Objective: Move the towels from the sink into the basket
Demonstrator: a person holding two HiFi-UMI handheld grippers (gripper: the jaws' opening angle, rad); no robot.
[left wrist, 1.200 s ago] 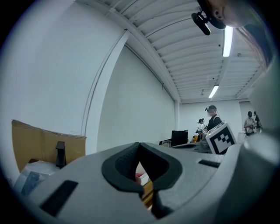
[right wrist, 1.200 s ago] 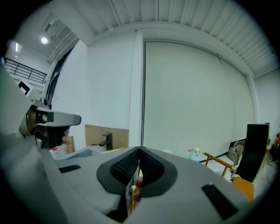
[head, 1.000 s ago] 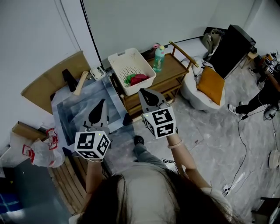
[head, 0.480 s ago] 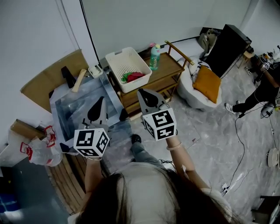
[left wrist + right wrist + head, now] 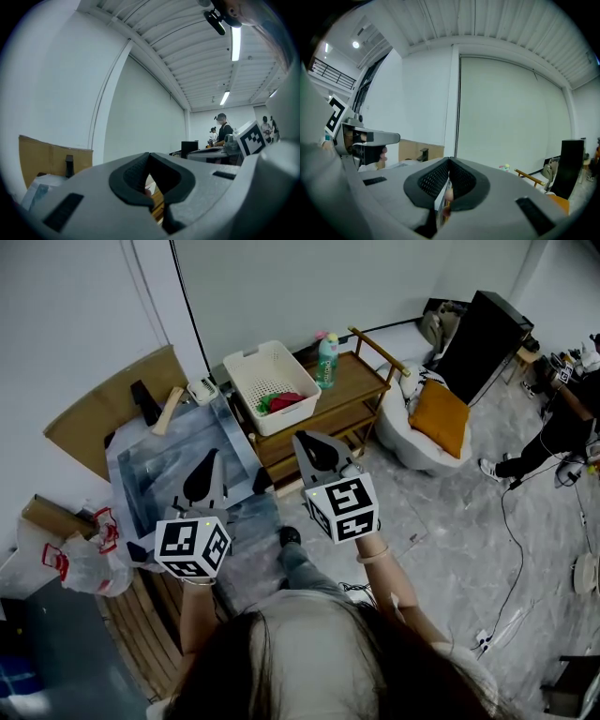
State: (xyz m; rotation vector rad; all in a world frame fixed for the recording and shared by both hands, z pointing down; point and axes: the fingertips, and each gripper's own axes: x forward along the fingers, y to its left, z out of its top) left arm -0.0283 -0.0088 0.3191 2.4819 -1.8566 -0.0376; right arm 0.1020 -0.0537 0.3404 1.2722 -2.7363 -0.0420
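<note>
A white basket (image 5: 246, 371) stands on a wooden cart (image 5: 352, 395), with a red towel (image 5: 286, 401) and a green towel (image 5: 263, 404) inside. To its left lies the steel sink (image 5: 159, 474); no towel shows in the part of the basin I can see. My left gripper (image 5: 212, 461) hangs over the sink's near right side, shut and holding nothing. My right gripper (image 5: 307, 441) hovers in front of the cart, below the basket, also shut and holding nothing. In the gripper views, the left gripper (image 5: 149, 158) and the right gripper (image 5: 449, 163) both show pads pressed together.
A green bottle (image 5: 325, 351) stands on the cart beside the basket. A white beanbag with an orange cushion (image 5: 442, 418) and a black cabinet (image 5: 483, 334) lie to the right. A plastic bag (image 5: 89, 563) sits left of the sink. A person (image 5: 562, 442) stands at far right.
Both grippers stay shut and keep nearly the same places. The head view has drifted a little, so the basket and cart sit slightly further left and up in the picture.
</note>
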